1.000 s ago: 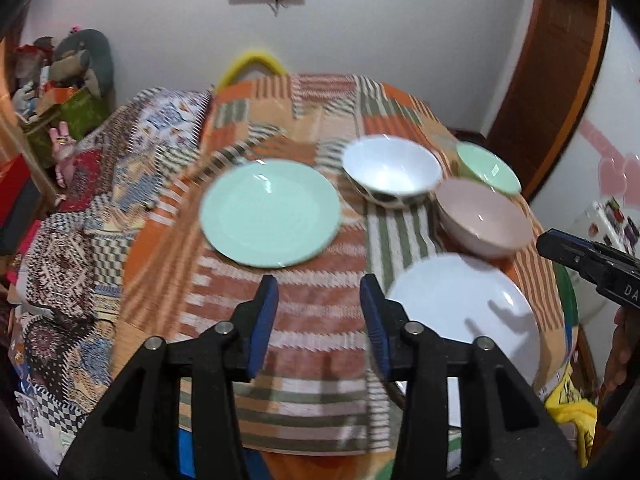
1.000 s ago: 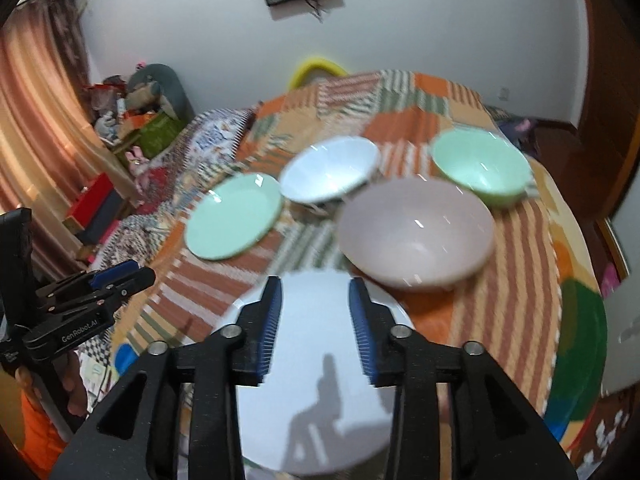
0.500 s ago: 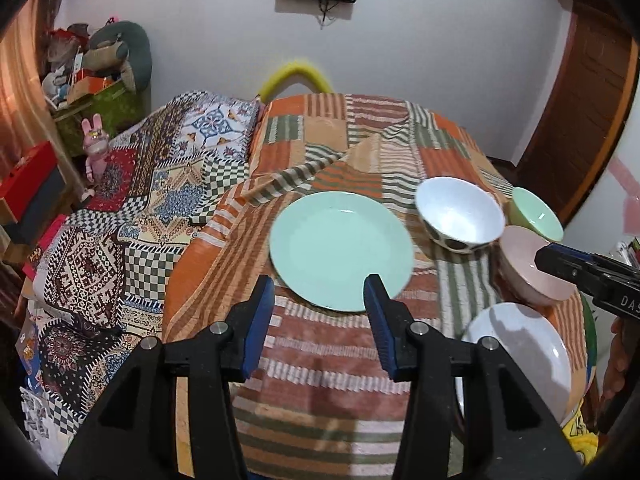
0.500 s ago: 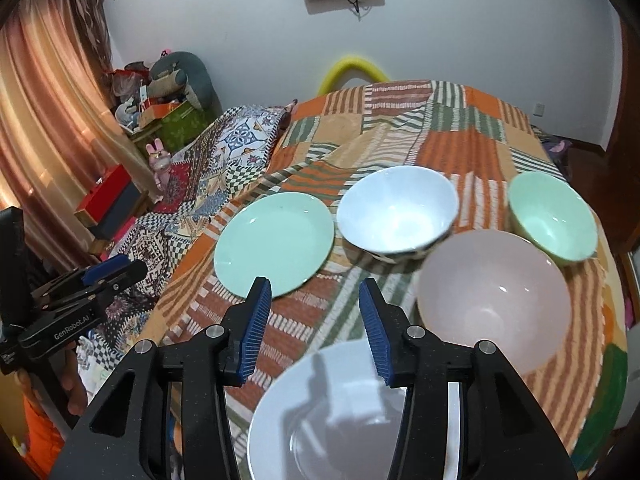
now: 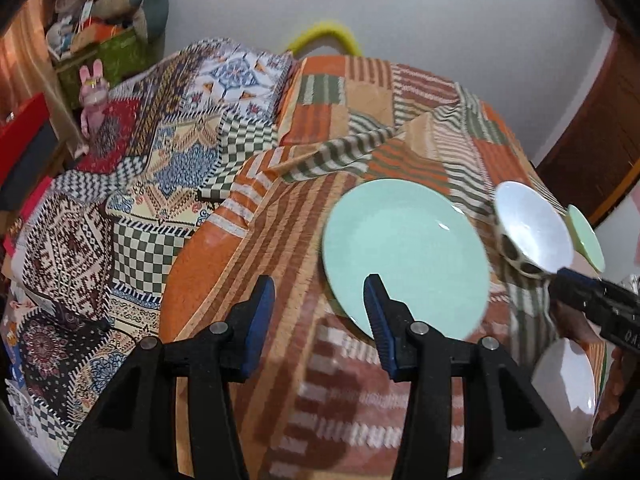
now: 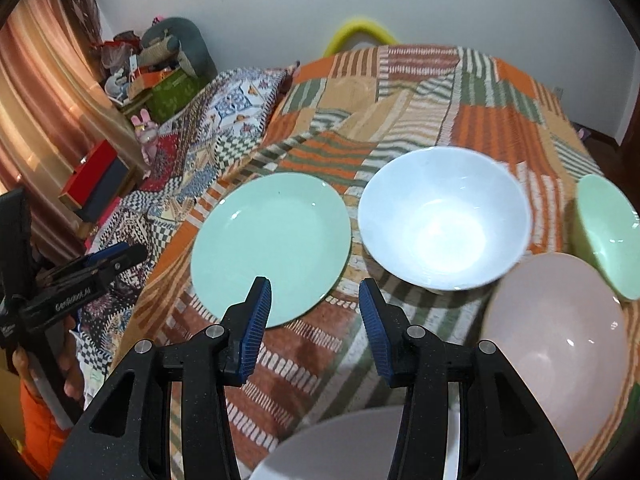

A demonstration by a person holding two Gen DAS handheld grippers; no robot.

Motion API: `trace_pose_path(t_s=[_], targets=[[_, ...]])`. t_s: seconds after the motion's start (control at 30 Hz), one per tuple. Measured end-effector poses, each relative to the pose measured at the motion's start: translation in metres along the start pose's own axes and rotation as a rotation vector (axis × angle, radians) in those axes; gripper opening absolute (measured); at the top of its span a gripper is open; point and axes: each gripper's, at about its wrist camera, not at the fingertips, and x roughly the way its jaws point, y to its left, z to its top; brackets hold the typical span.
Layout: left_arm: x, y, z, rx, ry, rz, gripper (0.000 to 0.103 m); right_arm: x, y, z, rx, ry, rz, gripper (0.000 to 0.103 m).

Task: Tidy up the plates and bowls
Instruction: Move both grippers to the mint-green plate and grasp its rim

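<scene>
The left gripper (image 5: 318, 320) hangs above the patchwork tablecloth (image 5: 400, 104) with its blue-padded fingers (image 5: 260, 312) parted and nothing between them. The green plate (image 5: 404, 258) lies flat on the cloth just beyond and to the right of this gripper: the right finger's tip overlaps the plate's near edge in the left wrist view, while the left finger stands over bare striped cloth. Whether that tip touches the plate cannot be told.

Farther right in the same view sit the white bowl (image 5: 534, 232), patterned on its outside, and a sliver of the green bowl (image 5: 586, 238) behind it. The white plate (image 5: 568, 380) lies at the near right edge, partly hidden by the right gripper (image 5: 592, 304).

Seen from the right wrist, the right gripper (image 6: 314, 320) is also released, its fingers (image 6: 376, 328) apart and empty. Beyond its left finger lies the green plate (image 6: 272, 246), whose near edge the finger's tip overlaps; beyond its right finger stands the white bowl (image 6: 444, 224). The gap between the fingers frames only striped cloth. The pink bowl (image 6: 556, 344) sits near right, just beside the white bowl, and the green bowl (image 6: 608, 232) is at the far right. The white plate (image 6: 352, 444) lies nearest, under the gripper's body.

A hand (image 6: 60, 360) at the left edge holds the left gripper (image 6: 80, 280).
</scene>
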Motion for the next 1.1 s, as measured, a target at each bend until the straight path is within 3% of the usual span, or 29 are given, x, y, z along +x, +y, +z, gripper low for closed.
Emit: trace_pose_path(t_s=[0.33,0.67,0.77,1.07,1.1], targets=[[0.06,0.013,0.011,-0.005,0.062,0.002,0.046,0.047,0.006,0.004,-0.035,0.095,-0.03,0.042],[0.087,0.003,0.023,0.031,0.063,-0.057,0.046,0.07,-0.001,0.007,-0.003,0.148,-0.057,0.028],[0.095,0.0,0.025,0.04,0.076,-0.071,0.036,0.076,-0.003,0.008,-0.002,0.161,-0.079,0.02],[0.107,-0.002,0.028,0.01,0.094,-0.149,0.029,0.088,-0.009,0.012,0.022,0.181,-0.074,0.019],[0.107,-0.003,0.028,0.008,0.098,-0.164,0.025,0.088,-0.01,0.013,0.028,0.184,-0.068,0.019]])
